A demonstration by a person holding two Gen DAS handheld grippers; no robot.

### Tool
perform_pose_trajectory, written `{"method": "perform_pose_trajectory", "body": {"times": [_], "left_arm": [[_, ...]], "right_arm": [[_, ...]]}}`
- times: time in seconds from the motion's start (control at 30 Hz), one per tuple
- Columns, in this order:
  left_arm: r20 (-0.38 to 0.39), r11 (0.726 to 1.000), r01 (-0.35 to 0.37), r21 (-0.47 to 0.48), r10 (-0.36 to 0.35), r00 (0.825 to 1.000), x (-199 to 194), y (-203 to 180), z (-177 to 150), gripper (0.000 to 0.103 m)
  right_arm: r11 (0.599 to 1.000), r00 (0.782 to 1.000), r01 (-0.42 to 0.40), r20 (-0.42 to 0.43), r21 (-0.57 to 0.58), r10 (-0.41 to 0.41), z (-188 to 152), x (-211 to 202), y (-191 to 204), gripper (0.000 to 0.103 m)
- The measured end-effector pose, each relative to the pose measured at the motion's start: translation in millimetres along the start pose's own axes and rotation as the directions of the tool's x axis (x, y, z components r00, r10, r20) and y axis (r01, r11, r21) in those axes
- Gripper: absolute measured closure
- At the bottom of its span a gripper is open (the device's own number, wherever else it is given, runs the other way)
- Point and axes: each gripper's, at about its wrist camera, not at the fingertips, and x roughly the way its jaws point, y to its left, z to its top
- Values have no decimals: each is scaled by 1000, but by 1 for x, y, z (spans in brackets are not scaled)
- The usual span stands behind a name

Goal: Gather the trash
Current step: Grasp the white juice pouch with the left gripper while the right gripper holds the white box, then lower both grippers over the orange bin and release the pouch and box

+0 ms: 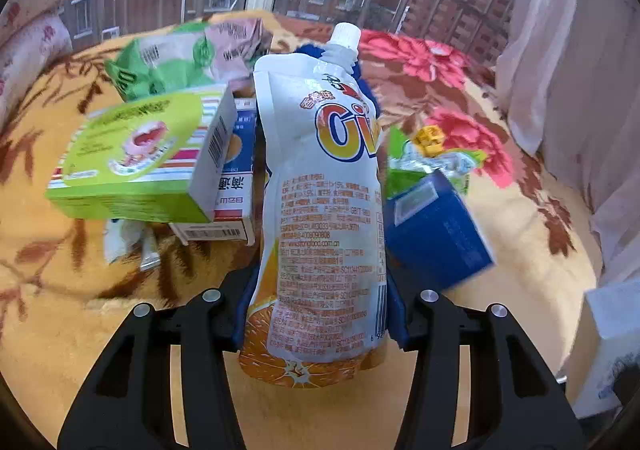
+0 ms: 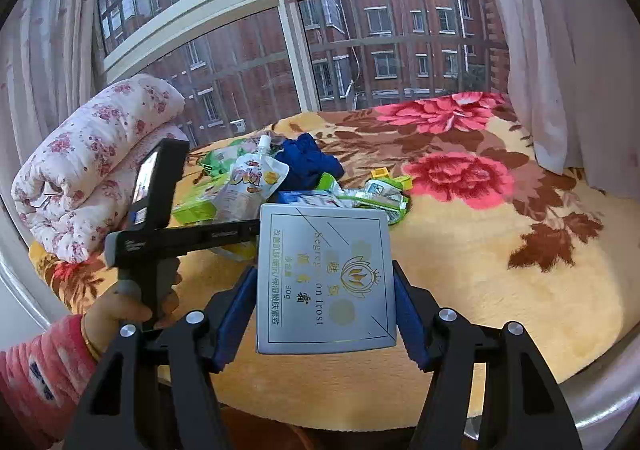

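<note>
My left gripper (image 1: pixel 320 310) is shut on a white and orange spouted juice pouch (image 1: pixel 324 190), held upright above the blanket; the pouch also shows in the right wrist view (image 2: pixel 250 186), in front of the trash pile. My right gripper (image 2: pixel 325 310) is shut on a silver-grey cosmetics box (image 2: pixel 324 278), held above the blanket's near side. The pile holds a green carton (image 1: pixel 136 158), a white and blue carton (image 1: pixel 232 186), a blue box (image 1: pixel 436 226), green wrappers (image 1: pixel 432 158) and a crumpled green and pink bag (image 1: pixel 188 58).
A floral yellow blanket (image 2: pixel 500 262) covers the bed. A rolled floral quilt (image 2: pixel 92 170) lies at the left by the window. Blue cloth (image 2: pixel 308 162) sits behind the pile. Curtains (image 2: pixel 568 50) hang at the right. The hand-held left tool (image 2: pixel 160 234) crosses the right wrist view.
</note>
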Motion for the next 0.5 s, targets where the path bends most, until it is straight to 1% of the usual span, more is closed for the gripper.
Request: {"method": "perform_pose_trajectory", "body": {"times": [0.13,0.33,0.43,0.5], "left_arm": [[47,1000,-6,28,4,999,-29,-4,-7,53],[108,999,12,35,-15,994,-74,-2,-22,53],[123,999,1,45,-7,992,-93,-1,-32,53],[130,999,12,49,-19,991,-105,1,-39,53]], "right_arm": [[1000,1000,-4,9,-7,4,1,-6,6,40],[1000,999,-18,32,-20,18,5,-20,18,40],[999,999,-21,40,-31,22,5,-27,25,40],[999,999,-23,44,-41,25,4,-32,31,40]]}}
